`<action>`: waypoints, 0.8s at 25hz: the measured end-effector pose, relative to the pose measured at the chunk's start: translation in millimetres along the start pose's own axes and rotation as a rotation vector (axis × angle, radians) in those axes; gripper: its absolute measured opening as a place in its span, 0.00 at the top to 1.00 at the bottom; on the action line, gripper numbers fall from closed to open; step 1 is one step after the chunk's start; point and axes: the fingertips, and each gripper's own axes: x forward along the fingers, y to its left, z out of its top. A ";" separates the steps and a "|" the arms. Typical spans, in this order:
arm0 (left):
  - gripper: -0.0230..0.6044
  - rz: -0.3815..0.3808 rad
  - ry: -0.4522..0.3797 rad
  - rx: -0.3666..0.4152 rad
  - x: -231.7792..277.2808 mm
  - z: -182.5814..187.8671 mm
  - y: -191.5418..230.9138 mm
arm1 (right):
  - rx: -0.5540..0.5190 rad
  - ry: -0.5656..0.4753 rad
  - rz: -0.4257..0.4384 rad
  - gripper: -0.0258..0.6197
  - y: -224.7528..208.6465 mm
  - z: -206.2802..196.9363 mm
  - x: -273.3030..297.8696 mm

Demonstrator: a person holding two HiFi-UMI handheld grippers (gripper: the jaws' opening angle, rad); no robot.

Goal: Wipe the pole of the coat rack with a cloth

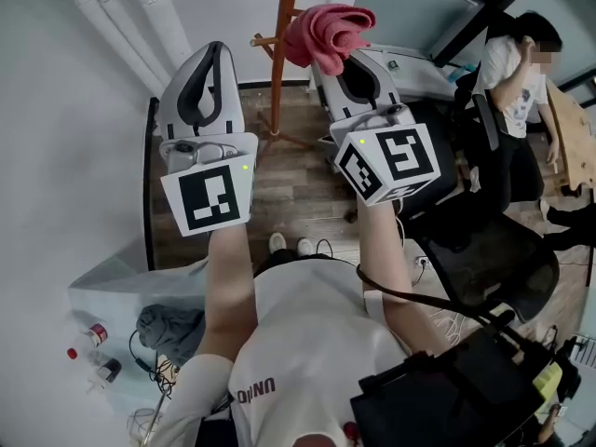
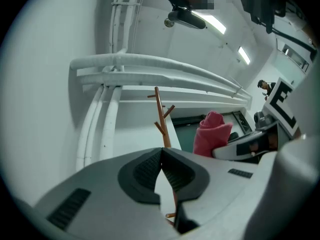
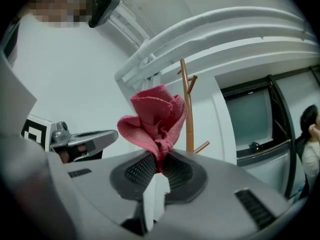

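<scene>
The coat rack pole (image 1: pixel 283 35) is orange-brown wood with short pegs and stands ahead of me by the white wall. It also shows as the pole (image 2: pixel 161 118) and the pole (image 3: pixel 188 109). My right gripper (image 1: pixel 346 56) is shut on a bunched pink cloth (image 1: pixel 328 28), held up just right of the pole; the cloth (image 3: pixel 156 119) rises from the right gripper (image 3: pixel 161 166). The cloth (image 2: pixel 212 133) also shows to the right in the left gripper view. My left gripper (image 1: pixel 210 59) is shut and empty, left of the pole, as is clear at the left gripper (image 2: pixel 161 156).
A person (image 1: pixel 510 73) sits at the right by a black office chair (image 1: pixel 484 250). White pipes (image 1: pixel 121 26) run along the wall on the left. A low surface (image 1: pixel 112 296) at lower left holds small bottles and a grey cloth. Wooden floor (image 1: pixel 289 184) lies below.
</scene>
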 end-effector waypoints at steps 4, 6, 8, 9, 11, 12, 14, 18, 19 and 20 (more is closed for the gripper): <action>0.94 0.008 0.020 -0.031 -4.6 -11.6 3.5 | 0.006 0.008 -0.017 0.88 -3.2 -7.2 1.5; 0.94 0.009 0.039 -0.046 -9.7 -19.9 5.1 | 0.010 0.019 -0.030 0.88 -5.9 -13.6 1.5; 0.94 0.004 0.060 -0.055 -13.9 -29.4 7.0 | 0.013 0.035 -0.044 0.88 -8.6 -21.6 2.6; 0.94 0.000 0.070 -0.059 -15.2 -34.4 8.0 | 0.013 0.043 -0.051 0.88 -9.8 -25.7 3.5; 0.94 -0.008 0.084 -0.072 -16.6 -43.9 9.6 | 0.006 0.058 -0.064 0.88 -11.7 -33.6 5.5; 0.94 -0.014 0.090 -0.079 -16.8 -48.3 9.6 | 0.001 0.064 -0.072 0.88 -12.6 -37.1 6.2; 0.94 -0.030 0.102 -0.087 -16.3 -56.2 7.1 | -0.010 0.073 -0.087 0.88 -14.5 -42.5 6.7; 0.94 -0.071 0.116 -0.103 -11.2 -68.6 -4.4 | -0.030 0.093 -0.106 0.88 -20.8 -54.0 6.2; 0.94 -0.086 0.116 -0.109 -8.6 -71.4 -8.5 | -0.032 0.097 -0.112 0.88 -23.6 -57.6 6.0; 0.94 -0.102 0.115 -0.116 -5.2 -74.3 -13.0 | -0.034 0.101 -0.117 0.88 -26.9 -60.9 6.4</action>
